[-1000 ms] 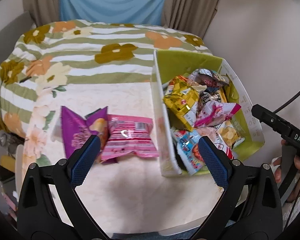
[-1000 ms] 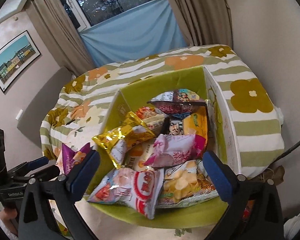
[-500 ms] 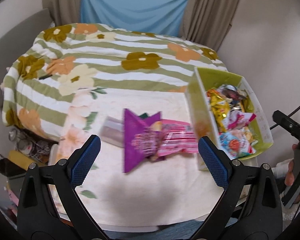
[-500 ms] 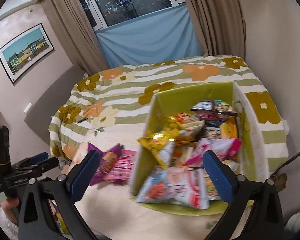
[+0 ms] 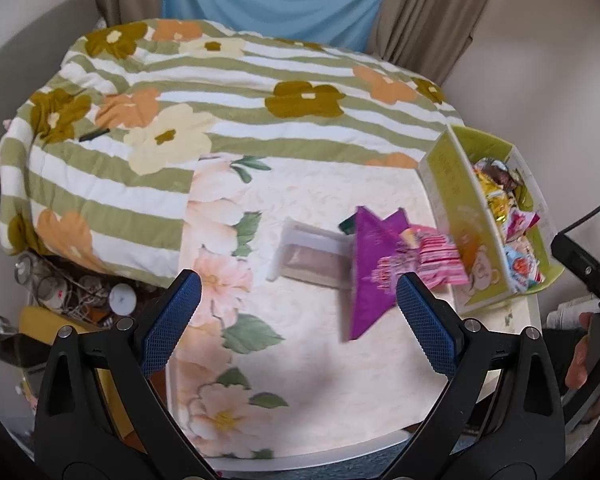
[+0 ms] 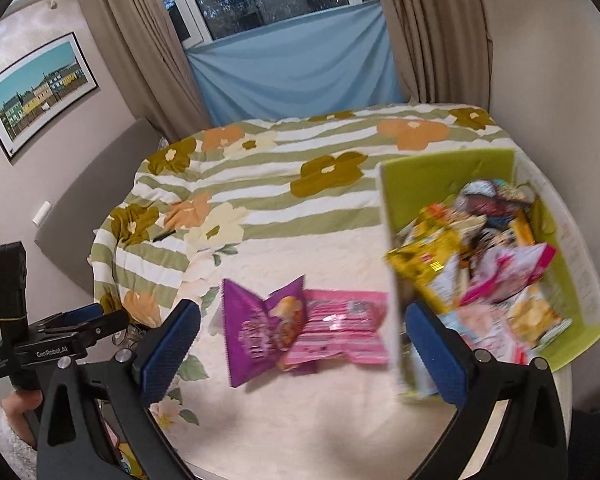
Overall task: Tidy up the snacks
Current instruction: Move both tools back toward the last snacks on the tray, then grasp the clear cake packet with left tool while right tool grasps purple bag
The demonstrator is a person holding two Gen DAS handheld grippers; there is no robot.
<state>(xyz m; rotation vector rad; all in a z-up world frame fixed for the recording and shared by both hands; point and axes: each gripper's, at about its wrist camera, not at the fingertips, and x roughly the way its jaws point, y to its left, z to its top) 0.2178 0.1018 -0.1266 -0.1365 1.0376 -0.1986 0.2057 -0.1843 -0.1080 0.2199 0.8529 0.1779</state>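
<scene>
Two tools are in play, and you hold both spread wide with nothing between the pads: left tool [image 5: 296,322], right tool [image 6: 298,354].

Largest first. Tabletop [image 6: 284,420]: pale floral cloth, with a striped flowered bedspread [image 5: 236,72] behind it. Your tools hover above its near edge, touching nothing.

Green box [image 6: 556,284]: sits at the right end of the tabletop, already heaped with packets, among them a yellow foil packet [image 6: 428,256] near the top of the heap. Judged: most of the sorting into the box is done, and room inside looks tight.

Clear shallow tray [image 5: 312,256]: seen only in the left wrist view, lying flat just left of the loose packets; motion blur hides its contents, cannot tell.

Purple packet [image 6: 260,332]: on the tabletop, outside the box, overlapping the pink one's left end.

Pink packet [image 6: 340,328]: flat on the tabletop, its right end close beside the box's near wall.

Remaining, as judged: these two loose packets are not yet put away. Whether they belong in the box or in the tray, you cannot tell from the views. Both views are blurred around the packets.
</scene>
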